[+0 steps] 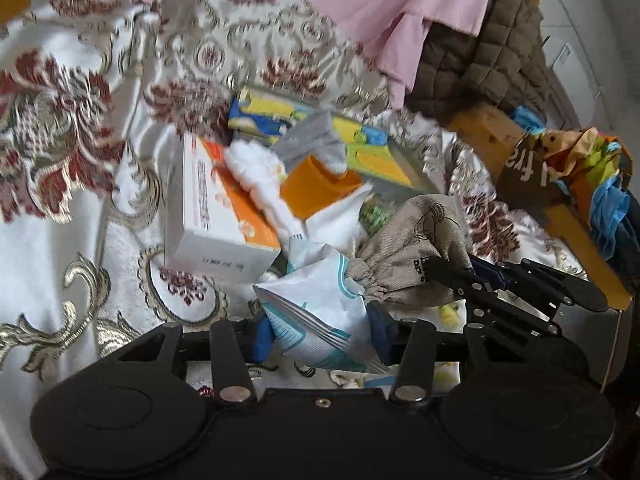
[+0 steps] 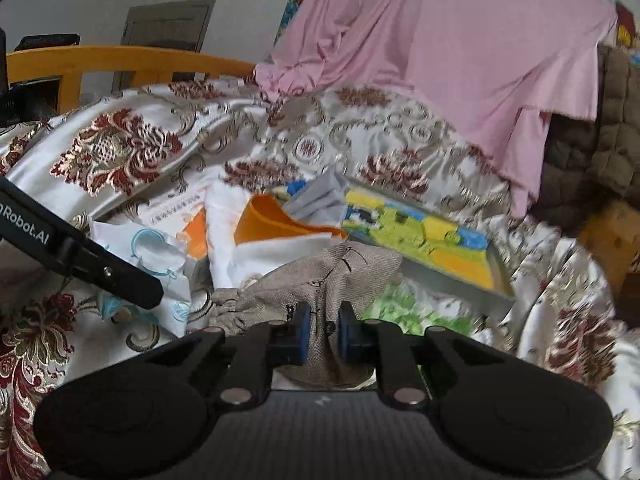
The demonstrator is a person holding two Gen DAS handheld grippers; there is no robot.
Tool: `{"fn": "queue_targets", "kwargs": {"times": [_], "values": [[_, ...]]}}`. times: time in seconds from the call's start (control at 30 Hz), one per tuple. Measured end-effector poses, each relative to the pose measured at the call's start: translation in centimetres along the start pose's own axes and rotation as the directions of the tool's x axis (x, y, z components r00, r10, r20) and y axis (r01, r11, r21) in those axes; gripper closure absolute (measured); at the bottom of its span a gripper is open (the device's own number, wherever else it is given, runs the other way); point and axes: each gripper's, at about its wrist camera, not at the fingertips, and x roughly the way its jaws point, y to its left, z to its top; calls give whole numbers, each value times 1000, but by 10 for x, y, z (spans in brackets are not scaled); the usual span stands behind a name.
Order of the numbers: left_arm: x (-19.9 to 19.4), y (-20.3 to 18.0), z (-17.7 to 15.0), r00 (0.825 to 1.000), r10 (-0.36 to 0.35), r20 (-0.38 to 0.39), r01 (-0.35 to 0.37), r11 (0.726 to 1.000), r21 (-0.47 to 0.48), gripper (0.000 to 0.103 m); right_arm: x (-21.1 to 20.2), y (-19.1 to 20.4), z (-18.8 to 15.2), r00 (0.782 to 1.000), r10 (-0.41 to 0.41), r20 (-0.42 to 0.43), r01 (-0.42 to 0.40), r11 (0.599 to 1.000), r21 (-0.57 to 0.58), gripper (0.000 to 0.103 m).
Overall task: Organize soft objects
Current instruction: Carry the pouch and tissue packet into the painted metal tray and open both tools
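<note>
Left wrist view: one left tool [image 1: 320,334] grips one white packet [image 1: 320,312]; one right tool [image 2: 323,330] pinches one beige pouch [image 2: 320,276].

Glossy satin bedspread [image 2: 360,140], coarse woven beige pouch [image 2: 332,272], crinkled plastic packet [image 1: 320,312], matt pink cloth [image 2: 460,60]

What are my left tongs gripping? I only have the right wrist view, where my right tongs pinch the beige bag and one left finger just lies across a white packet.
Observer: The left tongs are shut on that white and teal packet, which is crumpled between both blue pads.
Operator: Anything soft further right, outside my frame?
Observer: Yes, a heap of colourful cloth sits on the wooden frame.
Operator: Any other loose soft stuff I can't see?
Observer: A tuft of white cotton lies on the orange and white box.
</note>
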Motion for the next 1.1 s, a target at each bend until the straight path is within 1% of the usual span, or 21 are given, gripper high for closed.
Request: {"fn": "queue_targets", "kwargs": {"times": [0.13,0.2,0.3,0.4,0.5,0.6,0.63,0.7,0.83,0.9,1.0,1.1], "values": [[-15,-9,3,997,-15,79,12,999,42,54,-19,-1,5,994,-42,99,42,999,3,87],[-20,-12,7,993,-21,117,14,998,60,54,-26,-5,7,987,-70,148,68,998,18,87],[-22,-18,16,989,-20,148,8,997,79,53,-34,-12,10,972,-111,206,104,994,44,87],[-20,-25,36,984,-17,176,-3,994,114,53,-37,-21,16,956,-150,252,139,988,62,87],[-13,-27,60,978,-24,209,-3,992,128,53,-34,-36,28,947,-166,277,138,983,118,87],[5,-28,93,972,-20,233,-12,991,135,53,-20,-52,42,950,-154,272,114,981,156,87],[13,-29,106,970,-21,242,-14,990,141,53,-14,-57,48,942,-182,282,137,976,171,87],[27,-29,128,966,-22,257,-19,988,156,52,4,-69,65,949,-167,268,117,975,191,86],[71,-25,175,964,-29,263,-26,979,202,52,38,-94,93,958,-168,233,115,968,225,86],[92,-21,192,964,-21,267,-34,979,201,52,59,-109,105,964,-161,213,104,961,256,86],[123,-12,213,967,-7,256,-41,982,183,52,89,-122,113,971,-155,180,96,951,295,86],[153,-5,228,971,22,239,-65,982,176,52,119,-134,117,979,-152,139,99,939,330,86]]}}
